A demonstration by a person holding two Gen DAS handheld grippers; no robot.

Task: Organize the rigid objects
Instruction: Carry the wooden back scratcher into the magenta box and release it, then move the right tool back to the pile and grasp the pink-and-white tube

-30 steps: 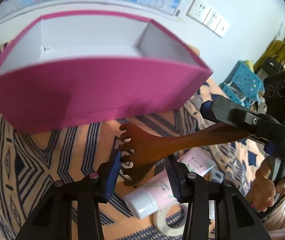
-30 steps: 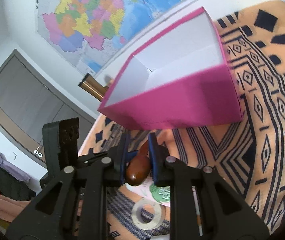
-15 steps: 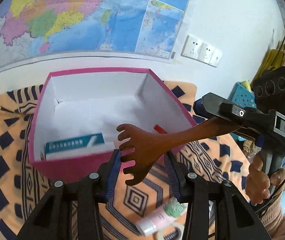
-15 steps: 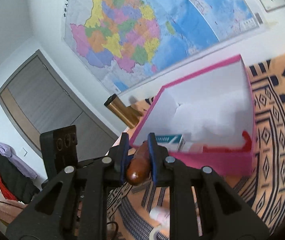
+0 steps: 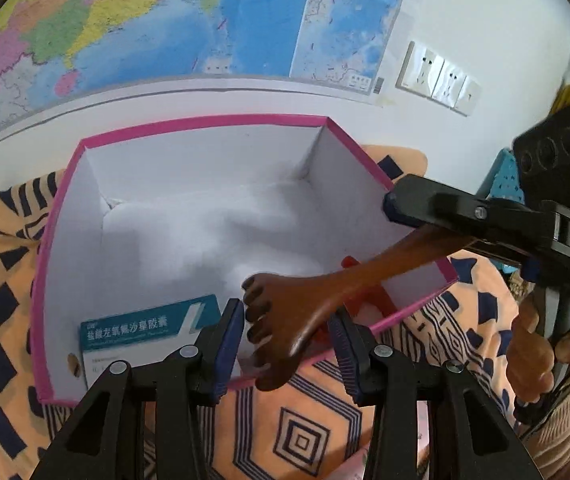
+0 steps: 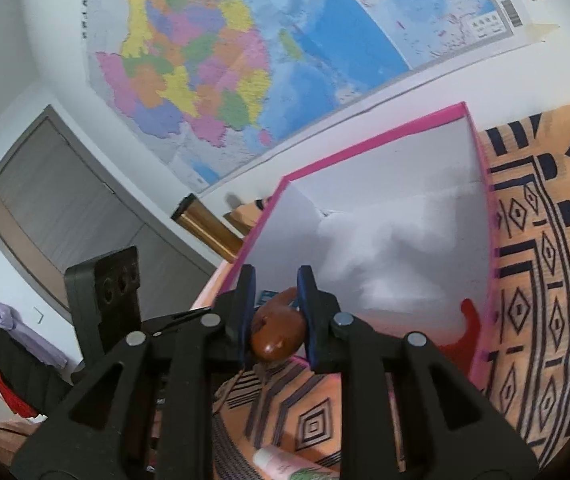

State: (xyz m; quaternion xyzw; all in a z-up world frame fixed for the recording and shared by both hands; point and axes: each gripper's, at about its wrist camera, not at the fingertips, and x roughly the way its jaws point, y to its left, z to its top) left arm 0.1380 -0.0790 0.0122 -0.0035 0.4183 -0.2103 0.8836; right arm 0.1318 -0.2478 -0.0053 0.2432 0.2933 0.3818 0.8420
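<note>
A dark brown wooden comb (image 5: 305, 300) with a hand-shaped toothed head hangs over the near right corner of the open pink box (image 5: 189, 124). My left gripper (image 5: 285, 320) is shut on the head, teeth against the left pad. My right gripper (image 6: 276, 292) has the rounded handle end (image 6: 277, 338) between its pads, and its jaws are opening; it also shows in the left wrist view (image 5: 401, 204), reaching in from the right. The pink box (image 6: 377, 136) has white walls and holds a blue-and-white medicine carton (image 5: 145, 328) and a red item (image 5: 369, 300).
The box stands on an orange cloth with dark blue patterns (image 5: 305, 440), against a wall with a map (image 5: 165, 20). A pink-and-white tube (image 6: 285, 460) lies on the cloth near me. A gold cylinder (image 6: 209, 232) stands left of the box. A person's hand (image 5: 533, 356) grips the right tool.
Both grippers rose with the comb and came over the box. The box's inside, hidden a second ago behind its pink front wall, now shows from above. The tube dropped out of the left view.
</note>
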